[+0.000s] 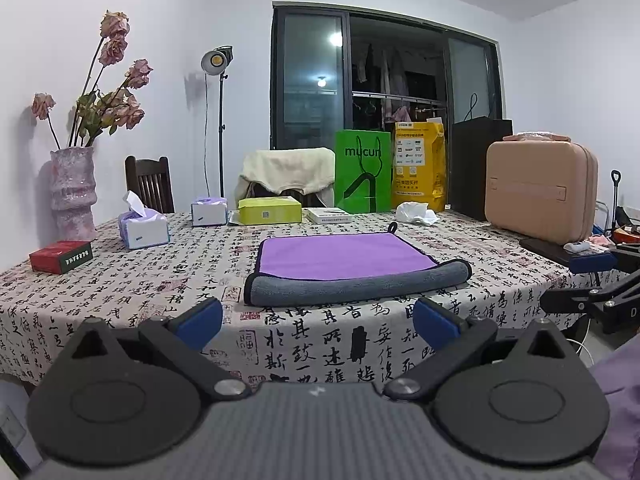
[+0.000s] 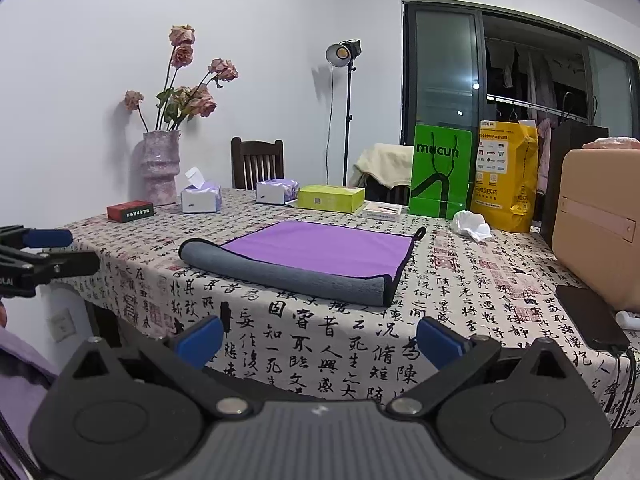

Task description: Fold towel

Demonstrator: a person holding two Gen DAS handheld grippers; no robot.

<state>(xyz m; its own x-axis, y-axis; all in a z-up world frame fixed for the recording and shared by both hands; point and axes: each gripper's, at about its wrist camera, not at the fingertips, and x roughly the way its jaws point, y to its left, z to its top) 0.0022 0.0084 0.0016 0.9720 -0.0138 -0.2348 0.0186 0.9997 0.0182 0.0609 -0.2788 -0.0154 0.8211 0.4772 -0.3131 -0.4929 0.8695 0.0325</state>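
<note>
A towel [image 1: 344, 258], purple on top and grey underneath, lies on the table with its near edge rolled over into a grey band [image 1: 356, 286]. It also shows in the right wrist view [image 2: 316, 248]. My left gripper [image 1: 318, 320] is open and empty, held off the table's near edge in front of the towel. My right gripper [image 2: 320, 338] is open and empty, also short of the towel. The right gripper appears at the right edge of the left wrist view [image 1: 592, 280]; the left gripper appears at the left edge of the right wrist view [image 2: 40, 256].
The table [image 1: 120, 292] has a calligraphy-print cloth. Along its back stand a vase of dried roses [image 1: 74, 192], tissue packs [image 1: 144, 228], a red box [image 1: 60, 256], a yellow-green box [image 1: 270, 210], a green bag [image 1: 362, 172], a yellow bag [image 1: 420, 168] and a pink case [image 1: 540, 190]. A phone [image 2: 592, 316] lies at right.
</note>
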